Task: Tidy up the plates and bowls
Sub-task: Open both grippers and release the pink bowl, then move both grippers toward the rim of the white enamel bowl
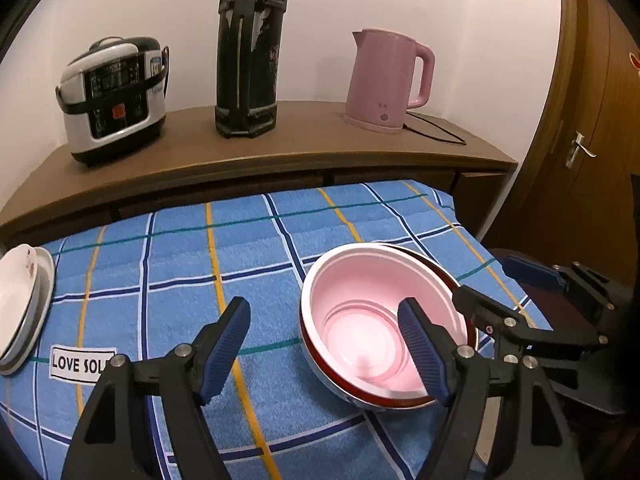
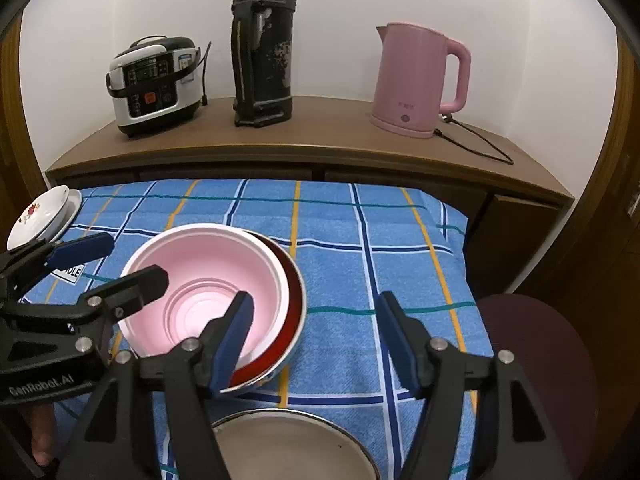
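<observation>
Showing: table, dishes and both grippers, listed largest to smallest.
Tablecloth (image 2: 400, 240): blue plaid, covering the table in front of a wooden counter (image 2: 320, 136).
Counter items: rice cooker (image 2: 154, 84) at far left, black thermos (image 2: 262, 46) in the middle, pink kettle (image 2: 418, 80) at far right.
Pink bowl (image 2: 200, 280): nested inside a red bowl (image 2: 294, 300), near the table's centre.
Plate stack (image 1: 22, 304): floral plate on top, at the far left table edge.
Metal bowl (image 2: 296, 440): at the near edge, below the right gripper.
Left gripper (image 1: 324, 352): jaws wide apart, holding nothing; its right finger hangs over the pink bowl.
Right gripper (image 2: 316, 344): jaws wide apart, holding nothing; its left finger hangs over the bowls' near rim.
</observation>
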The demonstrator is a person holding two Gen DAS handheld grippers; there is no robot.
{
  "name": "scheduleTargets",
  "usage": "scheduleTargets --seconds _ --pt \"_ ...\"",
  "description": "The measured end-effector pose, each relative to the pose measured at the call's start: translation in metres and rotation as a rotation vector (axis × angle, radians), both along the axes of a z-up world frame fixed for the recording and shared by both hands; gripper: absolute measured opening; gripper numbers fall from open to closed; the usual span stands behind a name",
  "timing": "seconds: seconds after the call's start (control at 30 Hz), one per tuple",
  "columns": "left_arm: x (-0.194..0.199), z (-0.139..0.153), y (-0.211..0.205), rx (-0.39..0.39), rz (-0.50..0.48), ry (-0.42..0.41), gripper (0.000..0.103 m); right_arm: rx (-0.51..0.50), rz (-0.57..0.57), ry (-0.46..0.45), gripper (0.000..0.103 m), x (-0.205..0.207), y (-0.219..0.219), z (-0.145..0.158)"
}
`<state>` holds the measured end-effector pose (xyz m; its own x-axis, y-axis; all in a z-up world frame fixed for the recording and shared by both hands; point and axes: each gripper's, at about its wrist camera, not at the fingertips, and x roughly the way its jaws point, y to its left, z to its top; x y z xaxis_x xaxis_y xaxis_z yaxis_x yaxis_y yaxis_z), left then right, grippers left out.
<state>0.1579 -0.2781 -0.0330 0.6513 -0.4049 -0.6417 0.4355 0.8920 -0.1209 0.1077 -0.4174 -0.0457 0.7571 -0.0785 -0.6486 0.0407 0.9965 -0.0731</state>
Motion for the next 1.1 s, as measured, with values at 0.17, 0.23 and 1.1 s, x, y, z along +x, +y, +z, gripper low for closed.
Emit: scheduleTargets --seconds 0.17,0.23,1.1 --pt "-0.003 0.003 0.001 0.003 -0.003 -0.007 0.078 -0.005 0.002 -0.005 0.065 -0.004 0.002 0.002" --pt "-0.005 0.005 0.002 0.002 -0.004 -0.008 0.078 -0.007 0.005 -0.01 0.065 -0.007 0.002 0.004" --pt "-0.084 -0.012 -0.026 0.013 -0.163 0.057 0.078 0.046 -0.025 0.076 0.041 -0.094 -0.047 -0.017"
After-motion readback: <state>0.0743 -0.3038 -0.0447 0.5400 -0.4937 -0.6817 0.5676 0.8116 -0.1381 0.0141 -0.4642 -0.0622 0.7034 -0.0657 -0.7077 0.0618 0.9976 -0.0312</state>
